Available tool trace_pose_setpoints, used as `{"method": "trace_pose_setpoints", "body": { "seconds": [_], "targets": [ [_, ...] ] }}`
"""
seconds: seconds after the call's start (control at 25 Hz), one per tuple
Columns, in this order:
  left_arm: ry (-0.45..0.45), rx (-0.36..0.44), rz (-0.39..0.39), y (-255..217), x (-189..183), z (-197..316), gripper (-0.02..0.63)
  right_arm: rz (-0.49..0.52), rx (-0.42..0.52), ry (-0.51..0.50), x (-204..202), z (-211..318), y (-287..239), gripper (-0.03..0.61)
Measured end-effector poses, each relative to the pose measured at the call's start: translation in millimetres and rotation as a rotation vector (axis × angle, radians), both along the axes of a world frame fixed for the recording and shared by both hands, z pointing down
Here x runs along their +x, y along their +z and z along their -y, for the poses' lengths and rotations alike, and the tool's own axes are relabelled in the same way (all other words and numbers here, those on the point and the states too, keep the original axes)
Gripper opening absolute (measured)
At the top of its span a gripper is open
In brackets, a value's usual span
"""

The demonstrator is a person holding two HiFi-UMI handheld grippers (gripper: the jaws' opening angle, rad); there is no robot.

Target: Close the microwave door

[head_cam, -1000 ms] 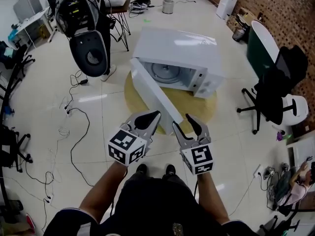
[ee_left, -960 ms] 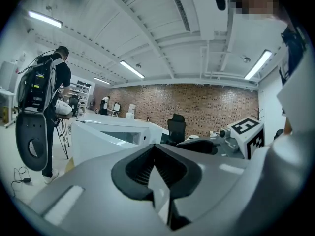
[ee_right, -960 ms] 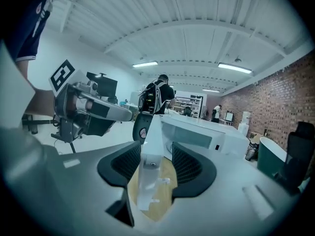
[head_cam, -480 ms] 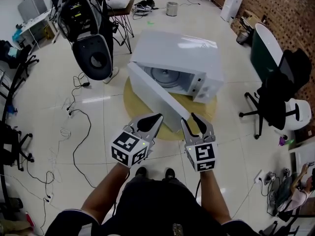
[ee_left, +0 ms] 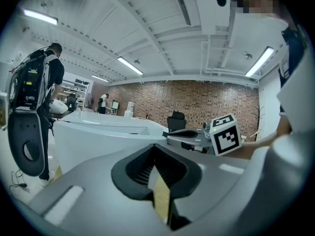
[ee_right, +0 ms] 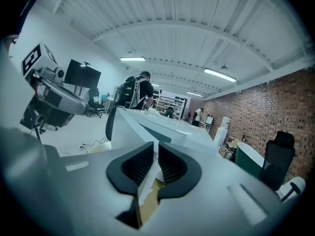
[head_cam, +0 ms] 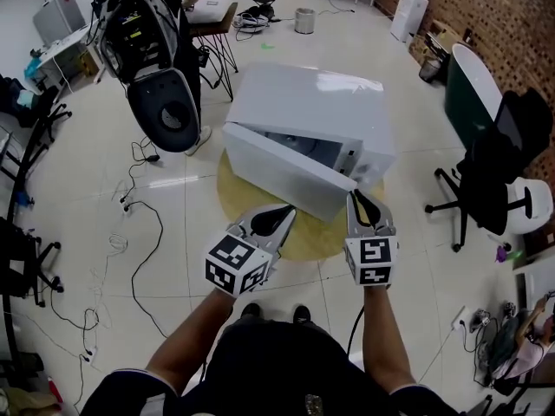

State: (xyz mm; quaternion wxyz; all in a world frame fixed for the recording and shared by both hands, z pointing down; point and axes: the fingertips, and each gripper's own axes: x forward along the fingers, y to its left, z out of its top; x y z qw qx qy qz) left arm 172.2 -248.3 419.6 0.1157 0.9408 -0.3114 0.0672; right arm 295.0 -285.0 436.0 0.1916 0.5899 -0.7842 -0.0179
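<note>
Pressing my right gripper [head_cam: 358,198], empty jaws closing, square on the microwave door [head_cam: 282,170] edge, I'm holding my shut, empty left gripper [head_cam: 284,210] clear.

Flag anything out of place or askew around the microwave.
The microwave door hangs ajar, swung out at an angle from the front, with the cavity showing behind it. Loose cables trail over the floor at the left. Nothing looks spilled or broken.
</note>
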Motion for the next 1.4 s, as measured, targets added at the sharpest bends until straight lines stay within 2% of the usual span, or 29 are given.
{"method": "trace_pose_setpoints", "body": {
  "seconds": [0.64,1.0,1.24,1.4],
  "targets": [
    [0.038,0.024,0.021,-7,27,27,0.011,-0.045,0.025,0.056,40,86,0,0.029],
    [0.018,0.0,0.022,3,20,33,0.011,-0.092,0.044,0.054,39,92,0,0.034],
    [0.024,-0.01,0.02,5,22,33,0.011,-0.191,0.005,0.069,45,118,-5,0.065],
    [0.024,-0.018,0.019,5,22,33,0.011,-0.172,0.004,0.064,47,118,-4,0.072]
  ]
}}
